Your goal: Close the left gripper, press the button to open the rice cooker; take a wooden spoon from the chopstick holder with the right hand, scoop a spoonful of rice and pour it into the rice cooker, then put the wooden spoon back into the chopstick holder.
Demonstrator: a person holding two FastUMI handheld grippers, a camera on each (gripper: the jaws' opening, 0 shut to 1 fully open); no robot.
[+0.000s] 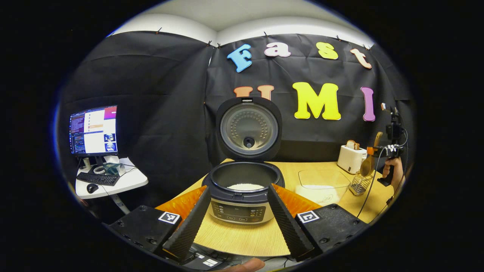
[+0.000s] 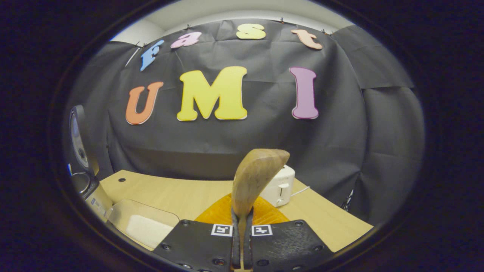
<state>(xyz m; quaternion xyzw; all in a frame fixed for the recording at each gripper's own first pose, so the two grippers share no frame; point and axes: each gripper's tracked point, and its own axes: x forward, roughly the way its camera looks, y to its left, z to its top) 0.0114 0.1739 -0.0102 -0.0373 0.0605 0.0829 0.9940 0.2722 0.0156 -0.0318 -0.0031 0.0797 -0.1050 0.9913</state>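
Above the table (image 2: 181,196), right gripper (image 2: 242,241) fingers clamp the wooden spoon (image 2: 254,177); left gripper (image 1: 240,223) fingers apart.

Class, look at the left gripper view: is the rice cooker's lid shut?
No: the lid stands upright and open behind the rice cooker, with rice visible in the pot.

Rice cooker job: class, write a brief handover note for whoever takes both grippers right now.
Left gripper: open, holding nothing, facing the rice cooker.
Right gripper: shut on the wooden spoon, held above the chopstick holder.
Cooker lid stands up; rice lies in the pot. The clear rice container sits between cooker and holder.
Done: lid opened, rice in the pot.
Left: lower the spoon into the holder and release.
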